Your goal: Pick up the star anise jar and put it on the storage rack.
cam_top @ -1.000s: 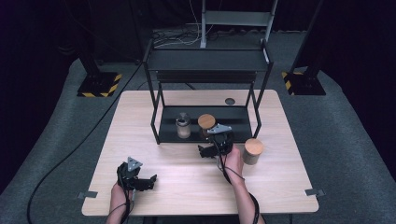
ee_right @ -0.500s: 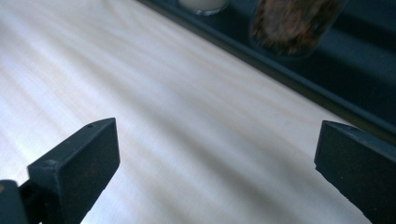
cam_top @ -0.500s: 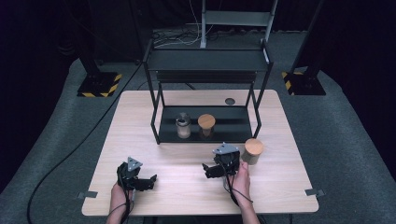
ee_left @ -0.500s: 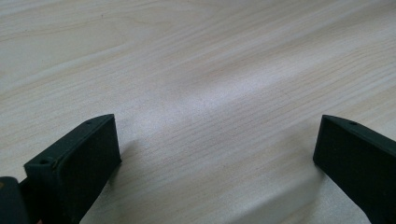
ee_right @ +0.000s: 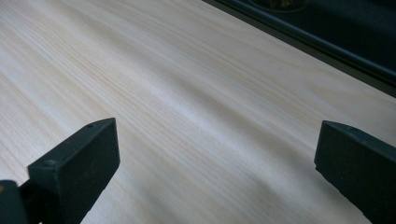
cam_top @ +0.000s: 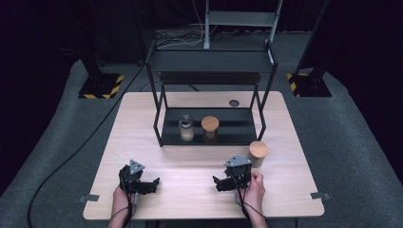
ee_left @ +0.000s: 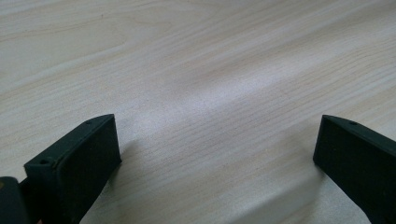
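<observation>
Pale wood grain covers the rectangular table [cam_top: 190, 164] in the high view, where a black metal two-tier shelf rack [cam_top: 209, 95] stands at the far middle with a small clear glass jar with a grey lid [cam_top: 186, 128] and a jar with a round cork-coloured lid [cam_top: 210, 128] side by side on its lower tray. A second wooden-lidded jar [cam_top: 258, 153] stands on the tabletop just outside the rack's near right leg. A second ago the right gripper [cam_top: 224, 183] was up at the rack's front edge beside the lidded jar on the tray; it has since drawn back to the near edge and now rests near the outside jar, empty, which I read as a placement finished and that jar likely next. The left gripper [cam_top: 151, 184] has stayed at the near left, well apart from everything. The left gripper view looks along its two black jaws, spread wide over bare wood with nothing between them. The right gripper view shows the same wide-apart jaws over bare wood, with the rack's dark tray edge [ee_right: 317, 42] crossing the top right corner; what stands on that tray is cut off by the frame, and the contents of the jars are too small to make out from above. A small dark round disc [cam_top: 234, 102] lies behind the rack; what it is I cannot tell.
</observation>
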The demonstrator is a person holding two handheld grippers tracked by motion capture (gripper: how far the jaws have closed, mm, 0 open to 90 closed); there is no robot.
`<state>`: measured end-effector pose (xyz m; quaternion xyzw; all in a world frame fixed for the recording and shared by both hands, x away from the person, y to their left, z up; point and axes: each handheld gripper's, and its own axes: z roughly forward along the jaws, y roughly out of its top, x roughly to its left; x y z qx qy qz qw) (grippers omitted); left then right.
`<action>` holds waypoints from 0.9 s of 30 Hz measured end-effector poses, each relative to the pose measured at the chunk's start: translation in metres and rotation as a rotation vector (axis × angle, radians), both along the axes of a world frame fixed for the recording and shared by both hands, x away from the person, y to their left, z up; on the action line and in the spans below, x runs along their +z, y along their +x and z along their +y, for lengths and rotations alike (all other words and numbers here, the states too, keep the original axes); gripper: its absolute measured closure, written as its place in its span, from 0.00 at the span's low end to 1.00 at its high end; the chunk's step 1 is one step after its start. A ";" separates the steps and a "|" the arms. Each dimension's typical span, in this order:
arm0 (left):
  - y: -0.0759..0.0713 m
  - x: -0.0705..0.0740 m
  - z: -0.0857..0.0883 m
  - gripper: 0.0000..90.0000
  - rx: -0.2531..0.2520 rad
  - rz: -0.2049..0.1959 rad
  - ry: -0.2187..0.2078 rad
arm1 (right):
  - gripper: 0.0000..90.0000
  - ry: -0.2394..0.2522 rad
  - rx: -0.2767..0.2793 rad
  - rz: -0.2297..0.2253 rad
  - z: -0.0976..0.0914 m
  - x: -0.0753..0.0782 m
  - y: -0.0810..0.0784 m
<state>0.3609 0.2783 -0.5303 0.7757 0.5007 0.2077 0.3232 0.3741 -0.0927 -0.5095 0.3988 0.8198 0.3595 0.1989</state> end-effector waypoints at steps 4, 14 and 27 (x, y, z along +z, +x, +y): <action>0.000 0.000 0.000 0.00 0.000 0.000 0.000 | 0.00 -0.002 -0.002 0.008 -0.008 -0.002 -0.006; 0.000 0.000 0.000 0.00 0.000 0.000 0.000 | 0.00 0.020 -0.040 -0.018 -0.028 0.004 -0.018; 0.000 0.000 0.000 0.00 0.000 0.000 0.000 | 0.00 0.050 -0.125 -0.027 -0.059 0.006 -0.024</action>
